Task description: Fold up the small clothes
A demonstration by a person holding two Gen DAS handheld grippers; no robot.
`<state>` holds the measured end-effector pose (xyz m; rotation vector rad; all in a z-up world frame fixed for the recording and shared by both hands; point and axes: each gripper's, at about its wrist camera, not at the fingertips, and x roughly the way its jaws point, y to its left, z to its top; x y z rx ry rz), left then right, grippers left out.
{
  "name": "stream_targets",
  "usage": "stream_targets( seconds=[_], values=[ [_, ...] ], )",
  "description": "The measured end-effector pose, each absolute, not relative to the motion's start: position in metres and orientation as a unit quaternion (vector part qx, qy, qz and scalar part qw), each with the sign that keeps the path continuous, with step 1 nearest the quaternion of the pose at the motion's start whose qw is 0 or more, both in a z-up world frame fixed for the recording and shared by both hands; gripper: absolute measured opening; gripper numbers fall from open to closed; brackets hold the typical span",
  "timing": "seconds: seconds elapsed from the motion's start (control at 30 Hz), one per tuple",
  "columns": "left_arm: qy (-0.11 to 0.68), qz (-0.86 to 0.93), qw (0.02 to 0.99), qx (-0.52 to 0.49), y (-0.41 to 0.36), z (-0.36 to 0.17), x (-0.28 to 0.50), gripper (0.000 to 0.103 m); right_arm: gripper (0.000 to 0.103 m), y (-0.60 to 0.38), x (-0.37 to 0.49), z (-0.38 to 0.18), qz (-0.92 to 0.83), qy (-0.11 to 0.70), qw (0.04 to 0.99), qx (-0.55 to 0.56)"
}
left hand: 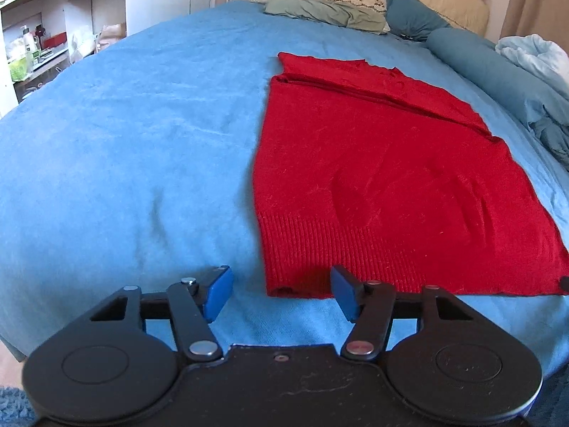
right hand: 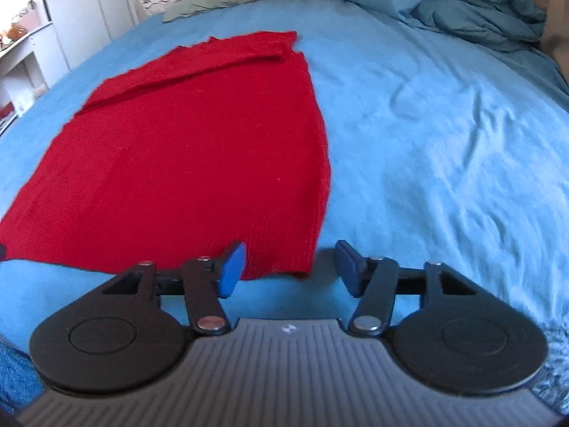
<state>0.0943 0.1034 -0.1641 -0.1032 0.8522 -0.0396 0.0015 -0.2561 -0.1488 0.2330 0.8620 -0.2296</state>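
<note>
red sweater [left hand: 384,178] is laid flat on blue bed [left hand: 124,142], top edge folded at 12 o'clock | left gripper [left hand: 281,293] and right gripper [right hand: 290,267] are held apart, empty, at the hem corners | more folds are left

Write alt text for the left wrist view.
A red knit sweater lies flat on a blue bedspread, its ribbed hem nearest the camera. The open left gripper frames the hem's left corner, holding nothing. Pillows line the headboard.
</note>
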Motion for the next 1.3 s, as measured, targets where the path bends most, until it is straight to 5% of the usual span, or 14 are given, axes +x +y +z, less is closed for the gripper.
stream_targets(
  seconds=[0.17,0.33,0.4,0.57,1.03,1.3],
  values=[
    [0.413,-0.016,0.909,-0.049,0.102,-0.165,0.096,0.052,0.053,-0.253,0.003,-0.153,-0.105,0.415,0.897,0.11],
    [0.41,-0.019,0.911,-0.049,0.1,-0.163,0.097,0.018,0.045,-0.25,0.002,-0.153,-0.101,0.409,0.901,0.102],
    [0.41,-0.022,0.911,-0.051,0.099,-0.164,0.097,0.011,0.041,-0.25,0.003,-0.155,-0.102,0.407,0.901,0.107],
    [0.408,-0.023,0.912,-0.048,0.096,-0.163,0.098,0.009,0.023,-0.252,0.004,-0.155,-0.101,0.401,0.903,0.12],
    [0.345,-0.047,0.934,-0.076,0.102,-0.079,0.108,0.008,0.022,-0.282,0.011,-0.094,-0.07,0.344,0.914,0.204],
    [0.28,-0.055,0.95,-0.129,0.1,-0.004,0.216,0.008,0.022,-0.319,0.109,-0.014,-0.028,0.285,0.926,0.244]
  ],
)
